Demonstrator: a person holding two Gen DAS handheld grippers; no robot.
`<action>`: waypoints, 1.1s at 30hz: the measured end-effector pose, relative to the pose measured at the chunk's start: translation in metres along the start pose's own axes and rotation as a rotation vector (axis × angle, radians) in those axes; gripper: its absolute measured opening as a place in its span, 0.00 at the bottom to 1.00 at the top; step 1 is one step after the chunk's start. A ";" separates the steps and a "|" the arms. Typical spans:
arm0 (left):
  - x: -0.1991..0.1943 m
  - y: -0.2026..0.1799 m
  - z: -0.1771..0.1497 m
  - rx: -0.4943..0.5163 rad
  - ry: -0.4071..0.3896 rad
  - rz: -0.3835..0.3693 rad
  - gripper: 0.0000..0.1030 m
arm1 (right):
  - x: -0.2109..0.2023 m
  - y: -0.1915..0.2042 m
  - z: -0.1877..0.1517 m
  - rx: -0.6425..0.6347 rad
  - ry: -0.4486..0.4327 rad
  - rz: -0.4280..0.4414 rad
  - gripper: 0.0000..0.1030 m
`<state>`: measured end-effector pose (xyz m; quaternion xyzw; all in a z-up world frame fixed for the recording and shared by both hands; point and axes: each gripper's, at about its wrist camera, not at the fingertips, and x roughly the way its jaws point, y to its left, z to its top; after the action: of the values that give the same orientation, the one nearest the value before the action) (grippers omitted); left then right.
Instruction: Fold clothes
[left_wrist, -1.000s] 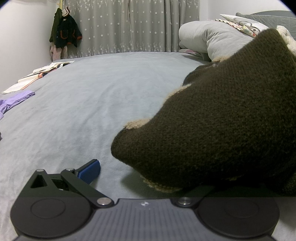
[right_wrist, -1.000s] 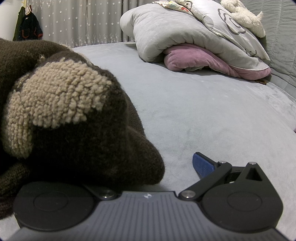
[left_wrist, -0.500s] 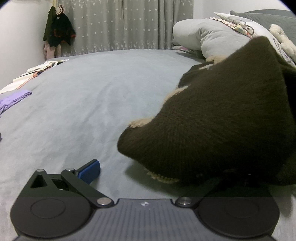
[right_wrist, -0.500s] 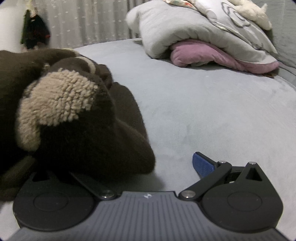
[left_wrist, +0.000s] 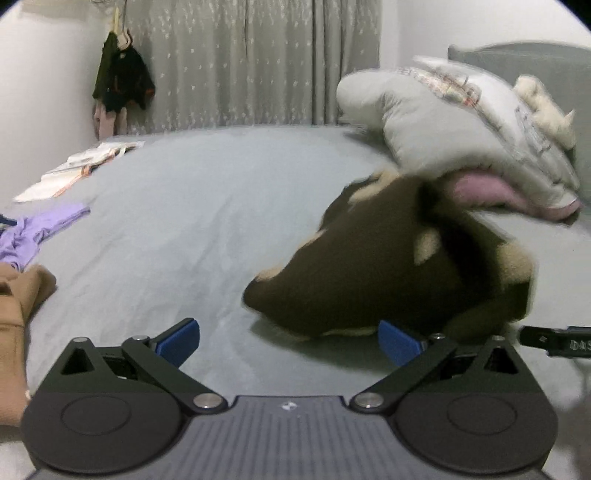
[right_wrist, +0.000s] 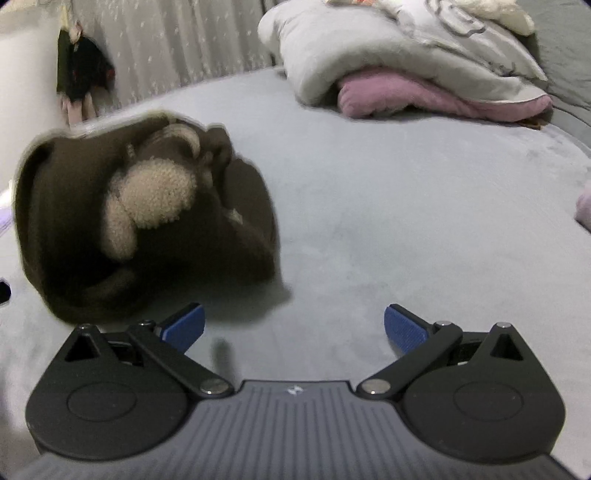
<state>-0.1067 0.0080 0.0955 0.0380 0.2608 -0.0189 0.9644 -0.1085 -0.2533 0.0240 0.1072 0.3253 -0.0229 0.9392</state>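
Brown sweater lies bunched on grey bed, released. Left claw spread wide, empty; sweater ahead and to its right, near edge just past right pad. Right claw spread wide, empty; sweater ahead-left, just beyond left pad. Bundle sits between both claws, about equally near. Long axis unclear: motion blur.

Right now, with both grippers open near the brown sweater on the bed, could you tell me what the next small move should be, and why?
Probably pull both grippers back and reach for another garment. The brown sweater lies bundled on the bed, and the left gripper and right gripper are both open and empty. The purple garment at the left edge looks unfolded.
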 end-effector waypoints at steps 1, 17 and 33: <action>-0.005 -0.001 0.003 0.022 -0.026 0.023 1.00 | -0.012 0.003 0.005 0.000 -0.030 0.013 1.00; 0.065 -0.004 0.003 0.206 0.060 -0.068 1.00 | -0.017 0.116 0.015 -0.431 -0.128 0.095 0.99; 0.101 -0.005 0.029 0.055 -0.055 -0.325 0.99 | -0.004 0.080 0.067 -0.203 -0.184 0.244 0.09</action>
<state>-0.0052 -0.0010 0.0695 0.0212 0.2364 -0.1827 0.9541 -0.0618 -0.1901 0.0927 0.0479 0.2231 0.1143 0.9669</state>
